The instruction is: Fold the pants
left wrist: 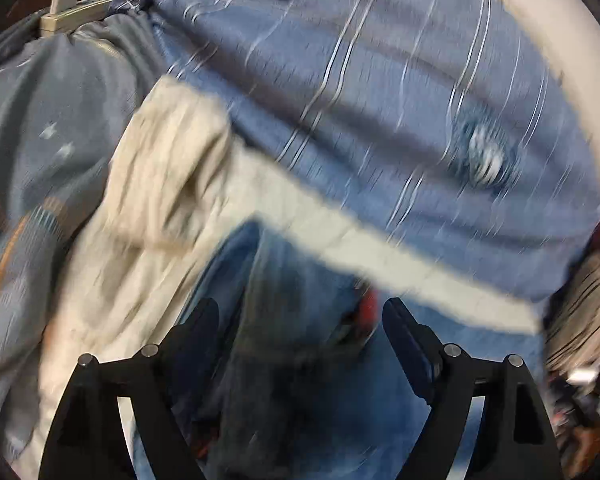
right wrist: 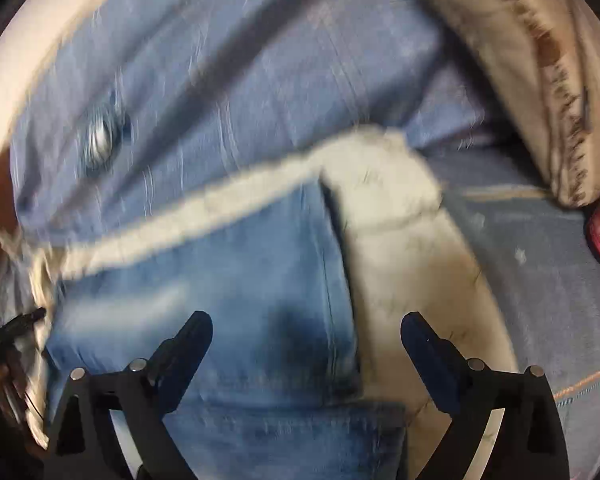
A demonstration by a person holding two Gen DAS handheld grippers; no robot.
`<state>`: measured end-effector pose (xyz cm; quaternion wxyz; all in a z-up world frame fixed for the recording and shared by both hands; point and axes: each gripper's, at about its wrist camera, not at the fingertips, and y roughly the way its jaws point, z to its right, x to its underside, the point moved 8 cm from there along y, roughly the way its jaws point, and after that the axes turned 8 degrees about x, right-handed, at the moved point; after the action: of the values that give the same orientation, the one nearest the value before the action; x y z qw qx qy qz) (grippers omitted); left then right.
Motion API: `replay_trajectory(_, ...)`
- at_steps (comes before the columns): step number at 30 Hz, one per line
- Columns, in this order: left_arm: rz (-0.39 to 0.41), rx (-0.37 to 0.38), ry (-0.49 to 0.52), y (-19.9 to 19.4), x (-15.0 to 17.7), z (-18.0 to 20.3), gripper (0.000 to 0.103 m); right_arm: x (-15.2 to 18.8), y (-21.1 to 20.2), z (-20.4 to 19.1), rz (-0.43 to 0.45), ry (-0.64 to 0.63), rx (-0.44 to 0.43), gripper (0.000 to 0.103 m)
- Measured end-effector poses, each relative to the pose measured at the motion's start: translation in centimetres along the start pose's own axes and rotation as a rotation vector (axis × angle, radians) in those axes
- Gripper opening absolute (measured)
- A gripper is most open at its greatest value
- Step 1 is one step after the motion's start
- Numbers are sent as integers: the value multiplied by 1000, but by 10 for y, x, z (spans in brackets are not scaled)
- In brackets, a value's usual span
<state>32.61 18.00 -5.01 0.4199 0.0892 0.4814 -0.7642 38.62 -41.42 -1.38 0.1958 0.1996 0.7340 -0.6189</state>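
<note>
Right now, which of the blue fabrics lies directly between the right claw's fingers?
The plain faded blue denim pants, marked by a stitched seam; the blue bedsheet with thin white stripes lies farther off, beyond the cream cloth.

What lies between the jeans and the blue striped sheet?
A cream cloth lies between the jeans and the striped sheet, clearest in the right wrist view.

Your left gripper (left wrist: 300,312) and right gripper (right wrist: 306,326) have matte black fingers, dark-blue pads (right wrist: 424,344), and round silver screws (left wrist: 452,349).
</note>
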Motion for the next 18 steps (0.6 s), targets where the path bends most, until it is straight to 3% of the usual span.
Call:
replay_trajectory(3, -43, 44, -28, 26, -17, 2, 81, -11, 7, -1, -3, 43, -45, 97)
replay_trajectory(4, -88, 49, -46, 41, -17, 1, 72, -15, 11, -3, -8, 53, -71, 97)
replay_trajectory(5, -120, 46, -63, 47, -17, -1, 56, -18, 14, -6, 2, 65, -90, 97)
replay_trajectory(7, -166, 32, -104, 65, -15, -9, 43, -29, 19, -10, 15, 70, -100, 97)
replay_trajectory(11, -179, 3, -138, 75, -11, -23, 41, -44, 28, -16, 18, 68, -110, 97)
replay_trajectory(14, -116, 12, -142, 56, -16, -19, 40, -60, 40, -14, 21, 54, -64, 97)
replay_trajectory(15, -79, 11, -127, 44, -19, -17, 44, -64, 41, -12, 22, 69, -73, 97)
replay_trajectory(17, -28, -30, -55, 31, -25, -13, 69, -66, 43, -10, 15, 95, -101, 97)
replay_trajectory(18, -28, -70, -35, 32, -25, -16, 69, -67, 46, -10, 11, 88, -95, 97)
